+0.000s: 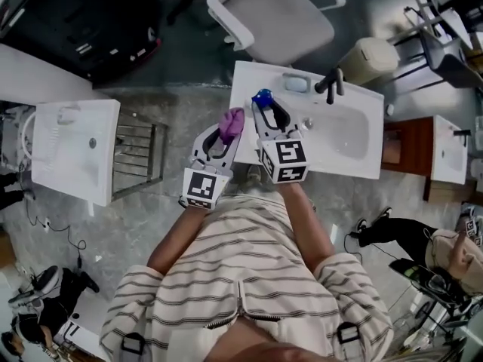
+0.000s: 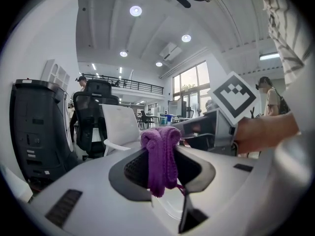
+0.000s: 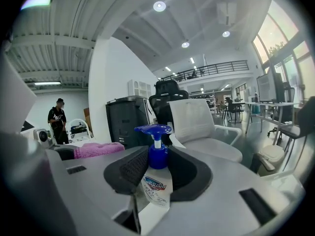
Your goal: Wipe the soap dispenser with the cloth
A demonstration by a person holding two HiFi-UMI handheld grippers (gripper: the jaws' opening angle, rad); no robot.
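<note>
Looking down in the head view, both tools hang above the left edge of the white counter: the left gripper is clenched on the bunched purple cloth, and just beside it the right gripper grasps the soap dispenser, which is clear of the surface. A black faucet and a pale soap bar sit at the counter's far edge, well apart from both tools and out of the way. A white chair stands beyond. The left gripper view shows the cloth pinched between the pads, with only a small roll poking past the tips. Hard jaw tips, not fabric, could therefore meet the bottle. The right gripper view shows the pads closed around the dispenser just under its blue pump, with the clear body hanging below. A sideways wipe could probably swing or slip that smooth bottle, and a knock on the pump might squirt soap. Nothing stands between cloth and bottle, though the two bulky gripper heads may collide.
</note>
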